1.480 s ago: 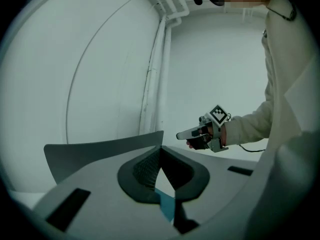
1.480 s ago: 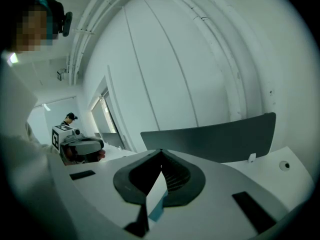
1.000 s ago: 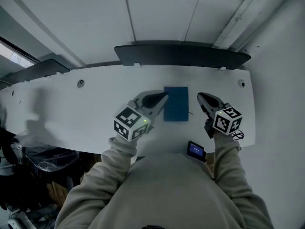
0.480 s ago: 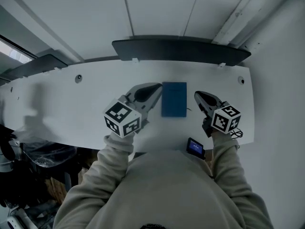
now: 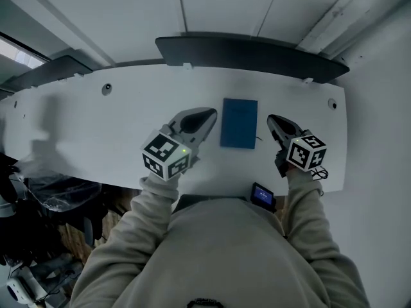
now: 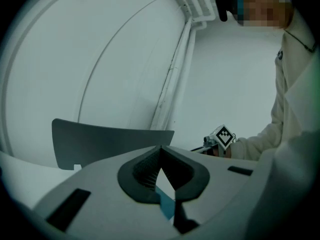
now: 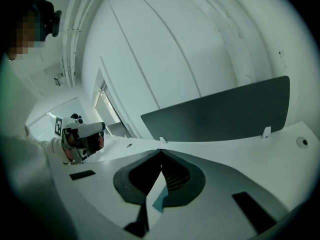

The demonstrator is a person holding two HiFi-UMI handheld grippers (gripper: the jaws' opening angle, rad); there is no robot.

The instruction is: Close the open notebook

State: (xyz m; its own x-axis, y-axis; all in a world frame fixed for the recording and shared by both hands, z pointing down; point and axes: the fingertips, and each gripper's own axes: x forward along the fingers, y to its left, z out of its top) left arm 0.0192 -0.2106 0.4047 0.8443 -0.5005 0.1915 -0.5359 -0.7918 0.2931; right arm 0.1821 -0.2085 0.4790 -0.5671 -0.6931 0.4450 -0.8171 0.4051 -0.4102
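Observation:
The blue notebook [image 5: 239,122] lies closed and flat on the white desk [image 5: 96,133], cover up. My left gripper [image 5: 209,114] sits just left of it, tips close to its left edge, jaws shut with nothing in them. My right gripper [image 5: 272,119] rests a little to the right of the notebook, also shut and empty. In the left gripper view the jaws [image 6: 161,149] meet at the tip, and a sliver of the blue notebook [image 6: 165,204] shows below them. The right gripper view shows its jaws [image 7: 161,151] together, with a blue notebook corner [image 7: 161,200] in the gap.
A dark grey panel [image 5: 250,51] stands along the desk's far edge. A small device with a blue screen [image 5: 263,198] sits at the near edge by my right arm. Round cable holes [image 5: 106,88] [image 5: 332,103] mark both desk ends. Clutter lies on the floor at left.
My left gripper has drawn back off the notebook's left edge and sunk a little. The right gripper has lowered slightly. The notebook stays closed and in place.

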